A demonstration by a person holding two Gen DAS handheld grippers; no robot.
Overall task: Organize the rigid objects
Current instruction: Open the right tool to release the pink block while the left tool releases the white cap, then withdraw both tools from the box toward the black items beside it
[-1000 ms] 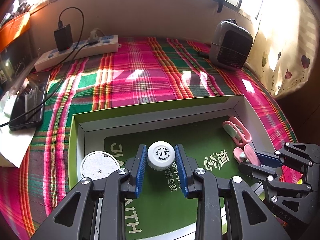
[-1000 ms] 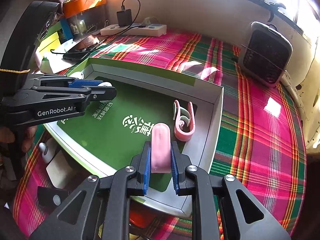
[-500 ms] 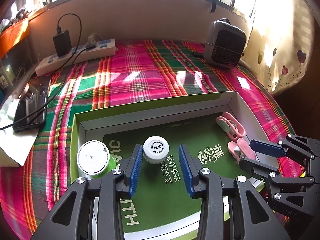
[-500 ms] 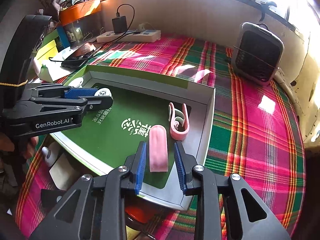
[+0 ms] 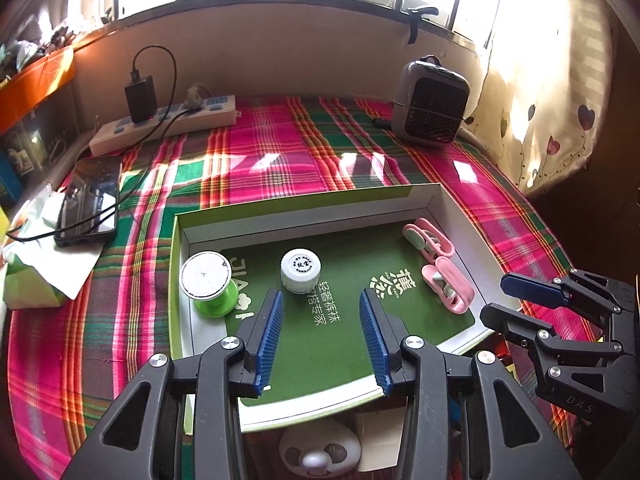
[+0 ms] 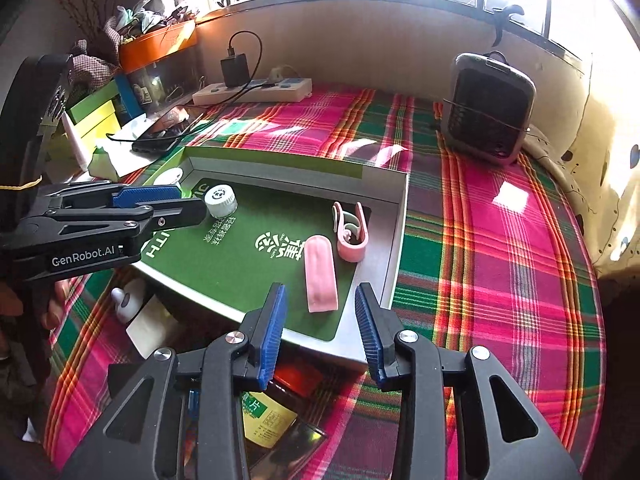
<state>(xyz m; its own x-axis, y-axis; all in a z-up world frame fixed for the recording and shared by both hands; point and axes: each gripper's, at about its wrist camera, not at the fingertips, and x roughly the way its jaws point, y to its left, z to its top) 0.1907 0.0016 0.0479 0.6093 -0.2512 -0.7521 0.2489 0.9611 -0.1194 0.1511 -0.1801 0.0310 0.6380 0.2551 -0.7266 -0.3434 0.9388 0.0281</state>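
- The left gripper (image 5: pixel 322 336) hangs over the near part of the tray (image 5: pixel 304 212), its jaws apart and holding nothing. The right gripper (image 6: pixel 320 330) is at the near right corner of the tray, also with jaws apart and nothing between them.
- I judge this as the release step: both pieces lie free in the tray. The next move seems to call for lifting clear and finding an object still outside, for example the panda-faced item (image 5: pixel 320 452) under the near tray edge.
- The pink clip (image 6: pixel 320 274) lies flat on the green liner, just ahead of the right gripper; its long axis runs near to far, rounded end away.
- The white bottle (image 5: pixel 300 270) stands upright, cap up, near the tray middle.
- Farther on, the second pink clip (image 6: pixel 350 232) lies with its open prongs pointing away.
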